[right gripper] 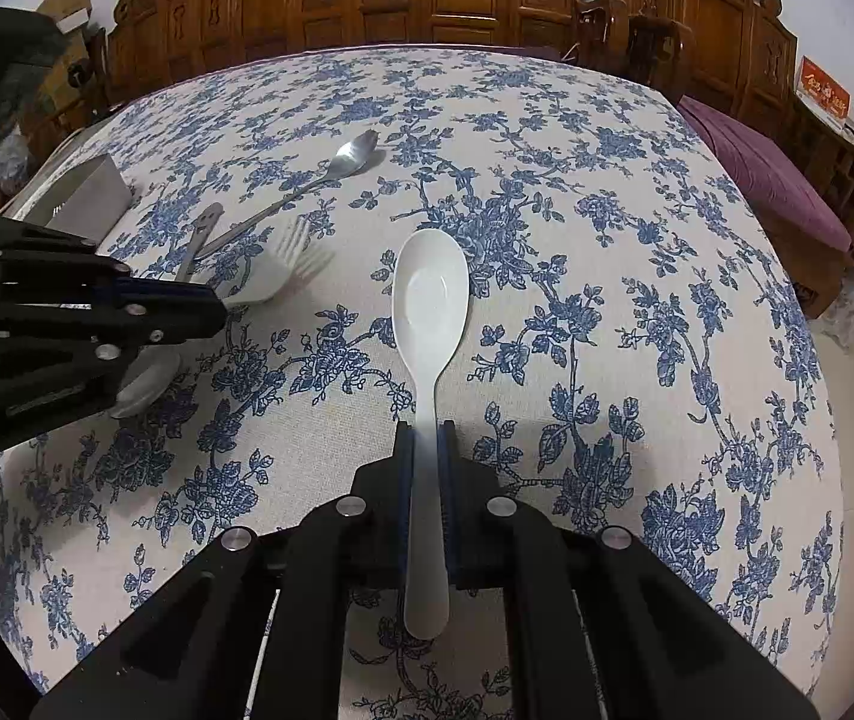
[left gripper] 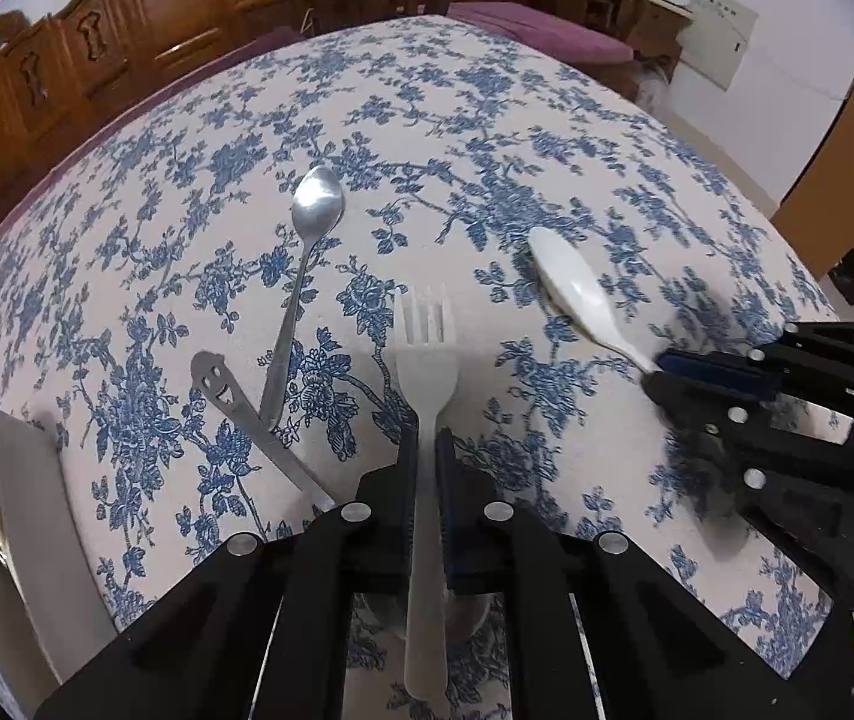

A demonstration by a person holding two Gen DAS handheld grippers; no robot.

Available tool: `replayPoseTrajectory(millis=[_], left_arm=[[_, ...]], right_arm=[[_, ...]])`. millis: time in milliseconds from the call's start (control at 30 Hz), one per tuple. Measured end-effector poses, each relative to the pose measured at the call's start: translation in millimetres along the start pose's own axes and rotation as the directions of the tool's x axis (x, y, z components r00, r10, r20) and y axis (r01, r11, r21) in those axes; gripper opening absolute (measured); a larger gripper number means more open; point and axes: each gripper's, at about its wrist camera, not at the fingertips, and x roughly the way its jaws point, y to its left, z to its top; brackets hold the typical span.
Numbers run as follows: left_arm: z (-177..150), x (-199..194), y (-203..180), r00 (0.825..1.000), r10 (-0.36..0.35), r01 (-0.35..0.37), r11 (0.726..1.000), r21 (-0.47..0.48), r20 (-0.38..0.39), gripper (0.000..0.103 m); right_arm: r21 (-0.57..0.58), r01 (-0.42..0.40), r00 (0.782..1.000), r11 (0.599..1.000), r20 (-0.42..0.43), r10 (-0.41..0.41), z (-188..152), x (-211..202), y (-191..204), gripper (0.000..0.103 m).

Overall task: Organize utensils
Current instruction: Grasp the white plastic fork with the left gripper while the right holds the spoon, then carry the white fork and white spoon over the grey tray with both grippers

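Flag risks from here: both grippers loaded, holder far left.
1. The left gripper pinches the white fork mid-handle, and the crossed metal spoon and smiley utensil lie right beside it; a sweep could knock them.
2. The right gripper holds the white spoon; both grippers sit close, collision risk.

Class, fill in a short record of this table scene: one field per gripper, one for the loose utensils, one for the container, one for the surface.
left gripper: shut on the white fork, handle between its jaws
right gripper: shut on the white spoon, bowl pointing away
loose utensils: metal spoon lying across the smiley-face utensil
container: grey holder at the table's edge, with a fork inside
surface: blue floral tablecloth
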Motion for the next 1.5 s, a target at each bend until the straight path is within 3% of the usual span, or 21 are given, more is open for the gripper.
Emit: replayPoseTrajectory(millis=[300,433,700,1100,1500], left_arm=[[-0.3,-32.4,2.9,0.998,0.0,0.001,1.0,-0.009,0.069,0.006],[-2.6,-51.2,7.5,0.995,0.006,-0.005,1.0,-0.011,0.1,0.006],[-10.2,-81.1,23.6,0.989,0.031,-0.028,0.999,-0.024,0.144,0.006],[-31.8,-118.7,76.9,0.978,0.08,-0.063,0.994,-0.093,0.194,0.006],[-64.9,-129.4,151.4,0.968,0.108,-0.056,0.973,-0.224,0.227,0.006]], right_arm=[[0.003,0.011,1.0,1.0,0.002,-0.011,0.3,0.1,1.9,0.01],[0.013,-0.025,1.0,1.0,0.006,0.025,0.1,-0.5,2.7,0.01],[-0.021,-0.055,0.996,0.998,0.069,0.057,14.2,-26.6,23.3,0.01],[-0.125,-0.111,0.979,0.986,0.158,0.13,32.1,-73.9,79.3,0.01],[-0.189,-0.161,0.969,0.969,0.156,0.192,54.7,-72.5,144.6,0.01]])
